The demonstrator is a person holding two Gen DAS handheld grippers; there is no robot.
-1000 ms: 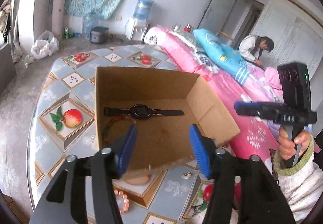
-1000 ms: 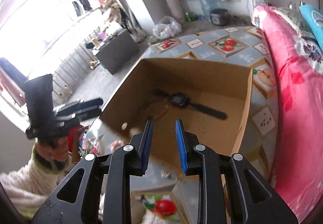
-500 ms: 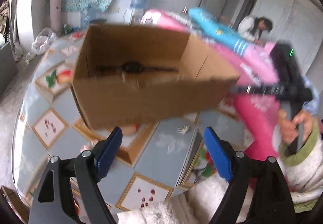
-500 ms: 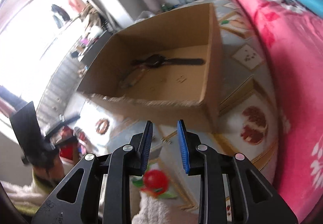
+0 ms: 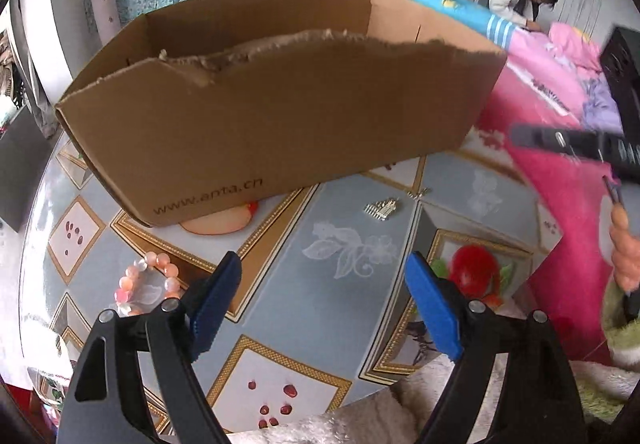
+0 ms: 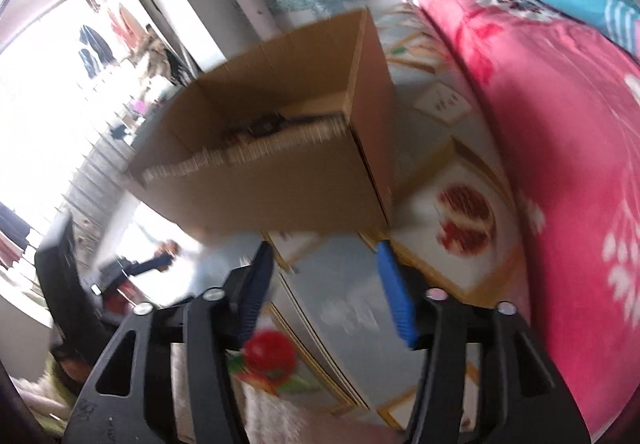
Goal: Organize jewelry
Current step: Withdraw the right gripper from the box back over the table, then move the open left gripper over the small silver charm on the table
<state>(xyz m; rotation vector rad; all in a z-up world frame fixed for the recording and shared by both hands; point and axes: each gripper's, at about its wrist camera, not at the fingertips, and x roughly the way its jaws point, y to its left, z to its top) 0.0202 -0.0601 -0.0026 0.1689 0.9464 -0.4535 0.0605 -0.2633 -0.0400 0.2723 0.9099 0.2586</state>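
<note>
Both of your hand-held grippers have dropped since a second ago: then you looked down into the cardboard box (image 5: 272, 124), now you face its outer front wall with the torn top edge, and the patterned surface (image 5: 344, 284) fills the lower view. Your left hand-held gripper (image 5: 324, 300) has spread wider than before and hangs released over the near edge of the surface, nothing between its blue pads (image 5: 214, 300). Just beyond it, toward the middle of the surface and near the box's front wall, lies a small silver jewelry piece (image 5: 382, 209), apart from both pads. A pink bead bracelet (image 5: 146, 282) lies flat toward the left edge of the surface, just beside the left pad and not touched by it. Your right hand-held gripper (image 6: 326, 288) was nearly clenched a second ago; its jaws are opening now, with only bare surface between them. That view is blurred, but over the box's torn wall you can make out a dark watch (image 6: 266, 124) lying inside on the floor of the box. In the left view your right hand (image 5: 624, 256) shows at the right edge, holding the other tool above the pink bedspread (image 5: 560, 180) that borders the right edge of the surface. A person (image 5: 520, 0) bends over the bed at the far side of the room.
</note>
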